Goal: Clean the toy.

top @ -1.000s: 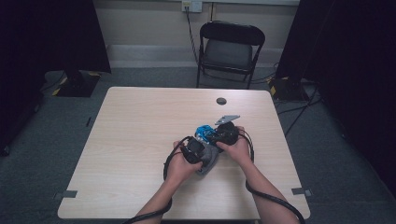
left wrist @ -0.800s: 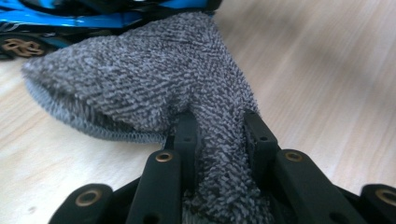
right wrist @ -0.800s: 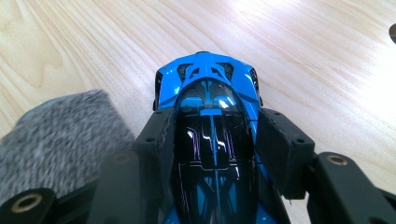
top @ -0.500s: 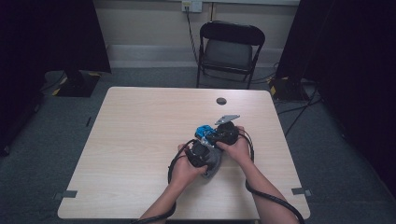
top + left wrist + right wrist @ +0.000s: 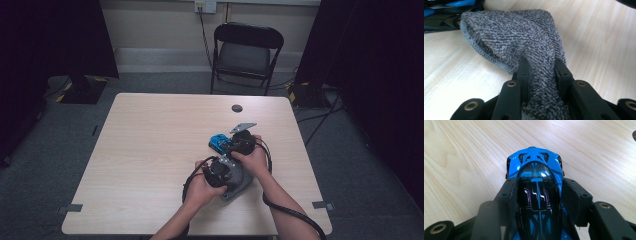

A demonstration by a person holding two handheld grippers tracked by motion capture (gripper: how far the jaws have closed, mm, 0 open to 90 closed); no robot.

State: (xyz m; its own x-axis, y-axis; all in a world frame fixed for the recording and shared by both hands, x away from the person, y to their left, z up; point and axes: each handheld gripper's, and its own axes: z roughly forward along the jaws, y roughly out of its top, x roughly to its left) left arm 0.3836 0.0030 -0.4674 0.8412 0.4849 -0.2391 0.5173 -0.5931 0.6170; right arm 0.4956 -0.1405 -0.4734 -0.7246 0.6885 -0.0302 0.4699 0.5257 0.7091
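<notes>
Nearest the person, the left tongs (image 5: 226,176) are clamped tight on a bunched fold of the grey speckled terry cloth (image 5: 524,45), one cloth in all, its loose hemmed edge fanning out towards the far side. In the left gripper view the cloth (image 5: 524,45) lies against the pale wood-grain worktop (image 5: 599,37) and runs up beside the blue toy. Pinching it in a wad like this looks like a way to make a firm pad for wiping (that's my reading, not a certainty).

Just beyond, the right tongs (image 5: 235,145) are closed on the glossy blue and black toy racing car (image 5: 536,185), one car, gripped by its flanks with the nose pointing away from the camera. Holding it by the sides leaves the roof and nose clear, and probably keeps it from rolling while the cloth works on it. From the high view the car (image 5: 218,142) sits right of centre on the worktop (image 5: 150,150), touching or just beside the cloth (image 5: 239,184).

Farther off, near the far edge, lies one small dark round disc (image 5: 237,108), well apart from the work. Behind the worktop stands one black folding metal chair (image 5: 247,55).
</notes>
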